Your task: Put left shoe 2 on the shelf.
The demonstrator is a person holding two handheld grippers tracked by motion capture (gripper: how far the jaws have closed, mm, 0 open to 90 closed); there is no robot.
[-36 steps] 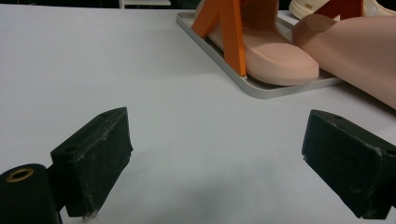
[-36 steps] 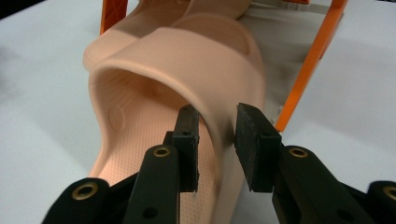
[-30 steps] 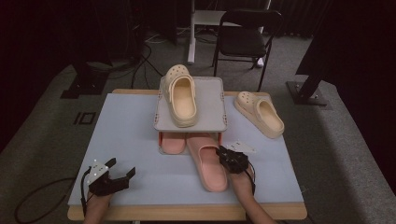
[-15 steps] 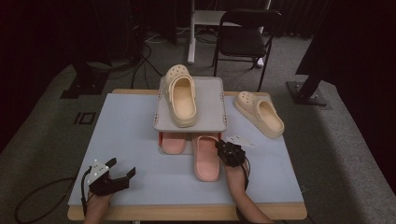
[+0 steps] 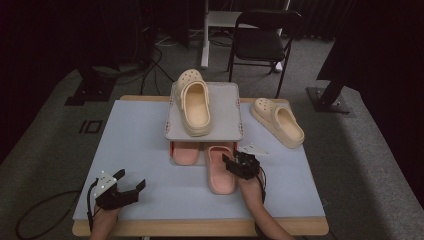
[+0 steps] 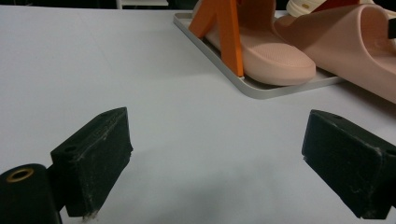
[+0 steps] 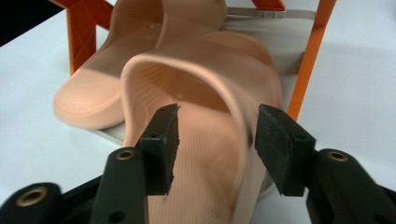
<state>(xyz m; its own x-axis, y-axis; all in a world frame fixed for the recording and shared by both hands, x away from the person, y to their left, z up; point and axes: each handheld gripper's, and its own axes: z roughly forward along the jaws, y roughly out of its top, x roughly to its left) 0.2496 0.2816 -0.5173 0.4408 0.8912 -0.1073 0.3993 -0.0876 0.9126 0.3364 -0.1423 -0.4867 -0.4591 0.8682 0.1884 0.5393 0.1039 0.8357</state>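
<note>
The right hand-held gripper (image 5: 235, 162) has just been opening, and its jaws now stand about half spread on both sides of the right edge of the soft pink rubber slide sandal (image 5: 221, 168), with the edge between the pads (image 7: 161, 140) but not squeezed. The left hand-held gripper (image 5: 131, 184) rests low on the pale blue surface (image 5: 140, 140) near its front left corner with jaws wide spread and nothing between them. The sandal lies flat with its toe under the grey two-level shoe rack with orange legs (image 5: 205, 131), beside a second pink sandal (image 5: 185, 152) on the lower tray.
</note>
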